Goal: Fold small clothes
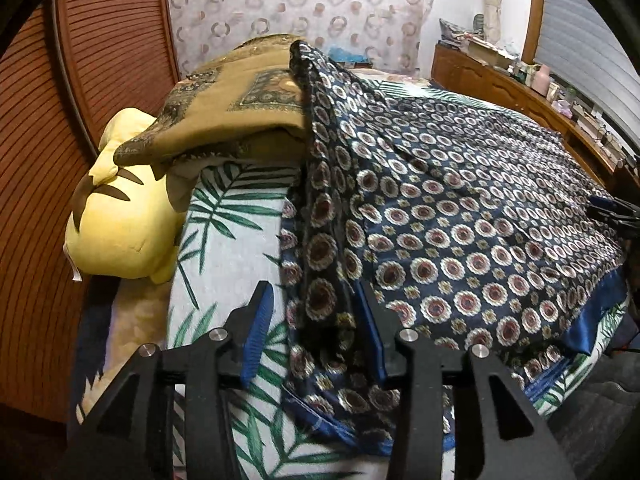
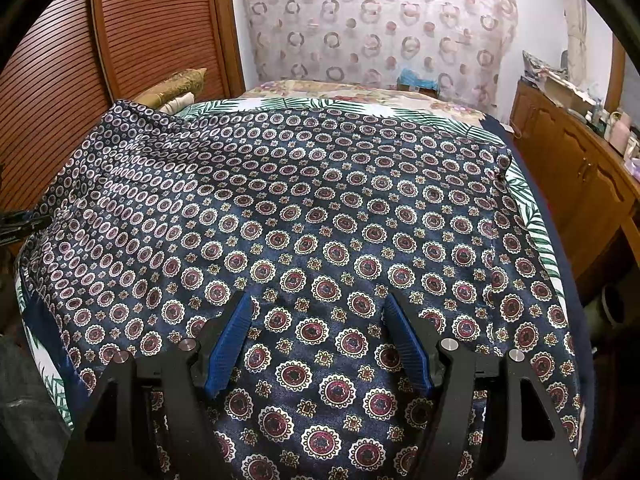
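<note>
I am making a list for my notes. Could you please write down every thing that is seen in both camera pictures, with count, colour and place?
patterned cloth: one, dark blue with red and white medallions, spread over the bed, its left side folded over
bed sheet: one, white with green palm leaves, under the cloth
plush toy: one, yellow with brown marks, at the left edge of the bed
olive cushion: one, olive-brown with gold print, above the plush toy
louvred door: one, reddish-brown wood, on the left
curtain: one, pale with ring pattern, behind the bed
wooden cabinet: one, brown, on the right, small items on top
left gripper: one, black with blue pads, open, cloth fold between them
right gripper: one, black with blue pads, open above the cloth
</note>
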A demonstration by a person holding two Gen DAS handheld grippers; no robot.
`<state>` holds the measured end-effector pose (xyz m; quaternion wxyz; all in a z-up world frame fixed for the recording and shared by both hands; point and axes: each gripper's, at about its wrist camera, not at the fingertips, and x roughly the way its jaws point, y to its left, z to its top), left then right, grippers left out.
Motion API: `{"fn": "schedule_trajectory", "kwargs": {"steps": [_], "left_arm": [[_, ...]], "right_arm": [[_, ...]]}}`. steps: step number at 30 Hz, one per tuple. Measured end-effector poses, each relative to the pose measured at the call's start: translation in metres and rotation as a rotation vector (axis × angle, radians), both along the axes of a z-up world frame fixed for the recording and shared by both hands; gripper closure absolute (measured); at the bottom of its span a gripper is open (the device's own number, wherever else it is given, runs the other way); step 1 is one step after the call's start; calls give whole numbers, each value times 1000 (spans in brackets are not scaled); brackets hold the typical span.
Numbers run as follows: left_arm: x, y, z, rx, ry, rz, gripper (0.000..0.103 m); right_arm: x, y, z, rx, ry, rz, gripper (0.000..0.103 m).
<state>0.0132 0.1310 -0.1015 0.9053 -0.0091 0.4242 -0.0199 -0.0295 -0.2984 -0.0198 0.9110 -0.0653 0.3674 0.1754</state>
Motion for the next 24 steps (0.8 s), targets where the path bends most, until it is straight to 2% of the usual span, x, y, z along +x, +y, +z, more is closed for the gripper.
{"fn": "schedule_trajectory", "kwargs": {"steps": [4, 6, 7, 8, 11, 14, 16, 24], "left_arm": [[-3, -3, -1, -19, -7, -23, 60], [-4, -3, 0, -42, -17, -41, 72], [-4, -3, 0, -66, -19, -52, 91], [-3, -2, 0, -85, -16, -57, 96], [-1, -4, 4, -116, -28, -60, 100], [-4, -10, 22, -177, -90, -86, 100], [-3, -17, 41, -184, -145, -104, 100], [24, -66, 96, -195, -274, -239, 100]], "right_arm": [[0, -1, 0, 8, 1, -1, 33], [0, -1, 0, 8, 0, -1, 33], [0, -1, 0, 8, 0, -1, 33], [0, -1, 0, 8, 1, -1, 33], [1, -2, 0, 11, 1, -2, 33], [1, -1, 0, 9, 1, -3, 33], [1, -1, -1, 9, 1, -3, 33], [0, -3, -1, 14, 1, -3, 33]]}}
